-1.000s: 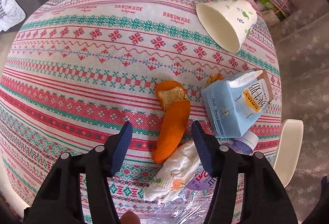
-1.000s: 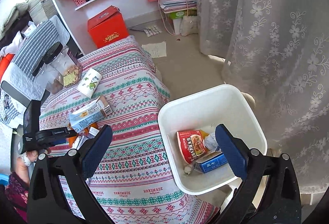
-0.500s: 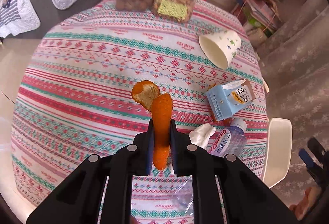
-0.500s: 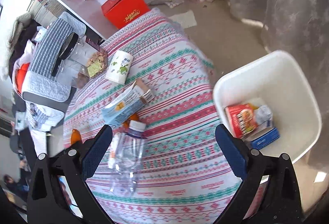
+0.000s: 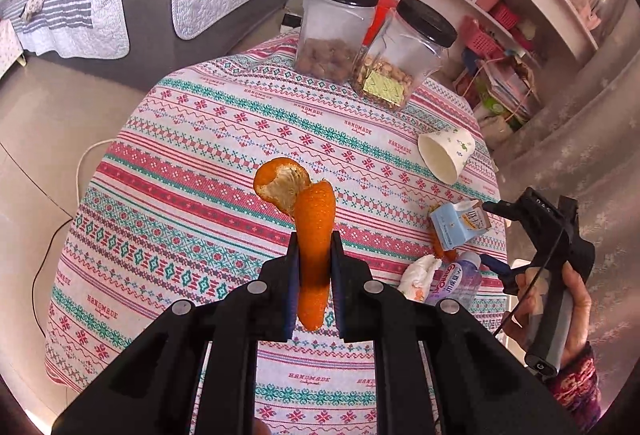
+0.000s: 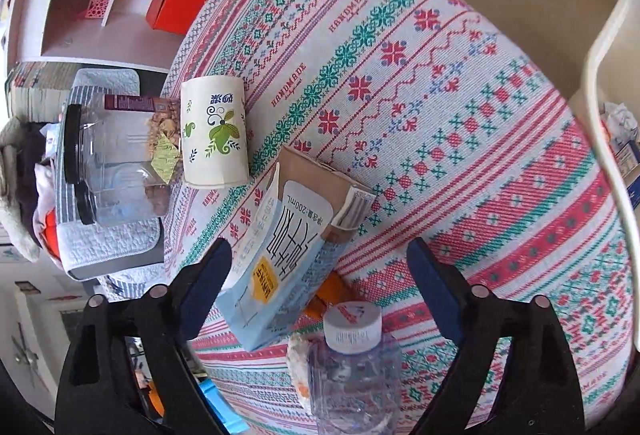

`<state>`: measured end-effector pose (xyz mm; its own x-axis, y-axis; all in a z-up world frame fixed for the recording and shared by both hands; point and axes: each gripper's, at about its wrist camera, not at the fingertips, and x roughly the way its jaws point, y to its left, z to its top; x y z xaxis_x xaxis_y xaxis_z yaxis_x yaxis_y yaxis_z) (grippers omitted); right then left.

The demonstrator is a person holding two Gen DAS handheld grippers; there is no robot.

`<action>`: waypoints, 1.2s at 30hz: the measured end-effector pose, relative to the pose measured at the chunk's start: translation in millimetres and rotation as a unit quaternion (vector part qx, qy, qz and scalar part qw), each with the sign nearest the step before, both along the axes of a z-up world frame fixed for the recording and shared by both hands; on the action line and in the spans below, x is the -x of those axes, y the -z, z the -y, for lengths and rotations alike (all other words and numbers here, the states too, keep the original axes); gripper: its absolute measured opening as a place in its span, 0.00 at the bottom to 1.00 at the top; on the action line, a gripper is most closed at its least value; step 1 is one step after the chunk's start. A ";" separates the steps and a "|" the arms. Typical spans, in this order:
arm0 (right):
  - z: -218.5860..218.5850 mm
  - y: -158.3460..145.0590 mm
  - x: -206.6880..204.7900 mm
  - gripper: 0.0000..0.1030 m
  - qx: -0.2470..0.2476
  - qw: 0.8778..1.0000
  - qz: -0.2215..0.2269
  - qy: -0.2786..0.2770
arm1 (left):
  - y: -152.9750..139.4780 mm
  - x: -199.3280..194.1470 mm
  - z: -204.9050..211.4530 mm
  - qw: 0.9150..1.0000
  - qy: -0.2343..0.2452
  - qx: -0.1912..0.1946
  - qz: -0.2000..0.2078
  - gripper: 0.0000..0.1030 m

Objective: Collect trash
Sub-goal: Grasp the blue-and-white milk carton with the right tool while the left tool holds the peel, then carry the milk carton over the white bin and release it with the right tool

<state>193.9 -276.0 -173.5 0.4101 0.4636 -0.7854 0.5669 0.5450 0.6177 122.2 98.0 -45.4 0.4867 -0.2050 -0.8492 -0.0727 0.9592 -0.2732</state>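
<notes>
Left wrist view: your left gripper [image 5: 315, 267] is clamping the orange peel [image 5: 312, 235] above the bench [image 5: 192, 195]. Right wrist view: your right gripper [image 6: 320, 275] is closing, jaws wide, around the milk carton [image 6: 288, 247], pads not touching it. Its near end is lying beside the plastic bottle [image 6: 352, 355].

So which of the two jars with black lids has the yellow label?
The right-hand jar in the left wrist view, holding pale nuts. The left jar holds darker brown nuts and shows no label.
</notes>
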 end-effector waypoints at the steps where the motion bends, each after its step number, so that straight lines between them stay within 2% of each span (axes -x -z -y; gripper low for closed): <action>1: -1.1 3.9 -3.3 0.71 -0.009 1.000 0.005 0.000 | 0.0 -0.5 -0.1 1.000 0.002 -0.006 0.003 0.14; 4: -3.4 9.2 -9.5 0.62 -0.015 1.000 0.012 0.005 | 0.2 -2.9 -2.7 1.000 0.006 -0.004 0.005 0.14; 9: -6.7 11.9 -13.2 0.40 -0.010 1.000 0.019 -0.005 | 4.3 -6.3 -4.3 1.000 0.007 -0.004 0.000 0.14; 13: -6.0 -1.0 -11.2 0.35 0.006 0.999 0.039 -0.013 | 5.3 -6.5 -1.8 1.000 0.007 -0.005 0.000 0.14; 15: -10.5 -12.7 -13.5 0.31 0.022 0.998 0.054 -0.022 | 4.8 -6.2 -0.9 1.000 0.006 -0.006 0.002 0.14; 21: -25.1 -57.5 -7.7 0.28 0.075 0.990 0.109 -0.053 | -1.6 -5.4 -1.8 1.000 -0.003 -0.004 0.020 0.14; 27: -40.4 -99.8 3.6 0.28 0.145 0.972 0.167 -0.084 | -7.9 -5.1 -2.0 0.999 -0.012 0.002 0.034 0.14; 36: -48.6 -163.7 39.7 0.28 0.260 0.926 0.259 -0.092 | -26.2 0.7 3.7 0.997 -0.009 0.007 0.077 0.14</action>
